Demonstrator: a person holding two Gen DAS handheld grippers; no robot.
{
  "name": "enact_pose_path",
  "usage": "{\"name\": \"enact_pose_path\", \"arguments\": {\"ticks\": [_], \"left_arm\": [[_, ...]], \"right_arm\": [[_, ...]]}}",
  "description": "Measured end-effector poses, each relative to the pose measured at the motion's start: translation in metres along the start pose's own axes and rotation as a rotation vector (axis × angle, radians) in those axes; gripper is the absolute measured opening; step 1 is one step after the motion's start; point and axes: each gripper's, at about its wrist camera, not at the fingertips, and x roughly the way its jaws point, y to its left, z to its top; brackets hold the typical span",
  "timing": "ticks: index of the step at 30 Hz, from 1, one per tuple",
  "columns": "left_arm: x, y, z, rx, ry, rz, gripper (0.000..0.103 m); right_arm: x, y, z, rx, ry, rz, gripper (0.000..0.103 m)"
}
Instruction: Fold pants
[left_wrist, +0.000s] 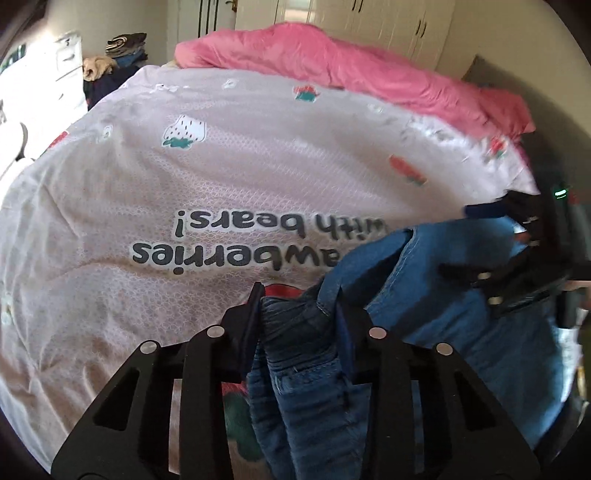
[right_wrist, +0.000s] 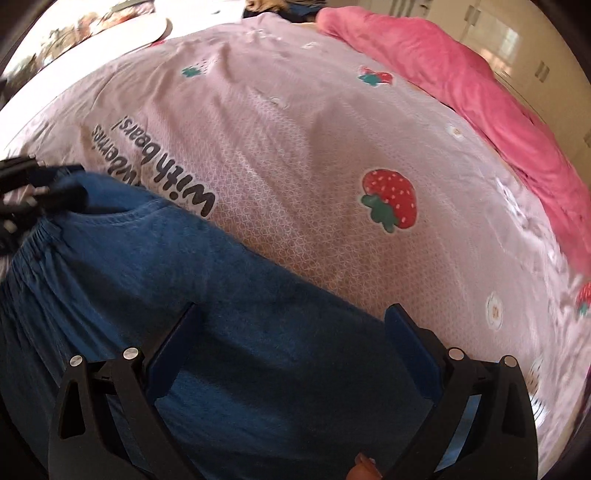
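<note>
Left gripper (left_wrist: 295, 310): fingers drawn close, clenched on a bunched fold of the blue jeans (left_wrist: 461, 332); denim fills the gap and hangs below the fingers.
Right gripper (right_wrist: 295, 332): fingers spread wide, released, poised above the flat denim; whether the tips touch the cloth cannot be told.
Right gripper, seen from left wrist: dark, blurred shape by the bed's right edge, over the jeans.
Left gripper, seen from right wrist: partly cut off by the frame's left side, at the gathered waistband (right_wrist: 33, 254).
Jeans: lying on the bedsheet (left_wrist: 110, 221) toward the bed's near edge, one part lifted.
Hidden: the print "strawberries with bears!" partly covered by denim.
Farther out: pink blanket (left_wrist: 351, 70) along the bed's far edge; clothes pile (left_wrist: 122, 51) beyond the far left corner, small and unclear.
</note>
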Motion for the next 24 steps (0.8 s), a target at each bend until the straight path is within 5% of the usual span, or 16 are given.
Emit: {"name": "enact_pose_path", "arguments": {"ticks": [9,14,16,18,24], "left_arm": [[-0.022,-0.019,-0.007,0.068,-0.053,-0.017,0.026],[-0.026,-0.019,-0.01,0.076,-0.066,-0.001,0.026],[-0.028,-0.021,-0.011,0.09,-0.075,0.011,0.026],[-0.028,-0.022,-0.012,0.099,-0.081,0.039,0.026],[-0.039,-0.014,-0.013,0.063,-0.106,0.014,0.026]], "right_arm": [[0.004,0.026,0.007,-0.161,-0.062,-0.106,0.097],[-0.003,0.035,-0.004,-0.106,-0.136,-0.062,0.068],[-0.007,0.041,-0.008,-0.089,-0.149,-0.017,0.037],[-0.013,0.045,-0.011,-0.066,-0.166,0.0,0.021],[-0.055,0.045,-0.029,0.067,-0.243,0.042,0.013]]}}
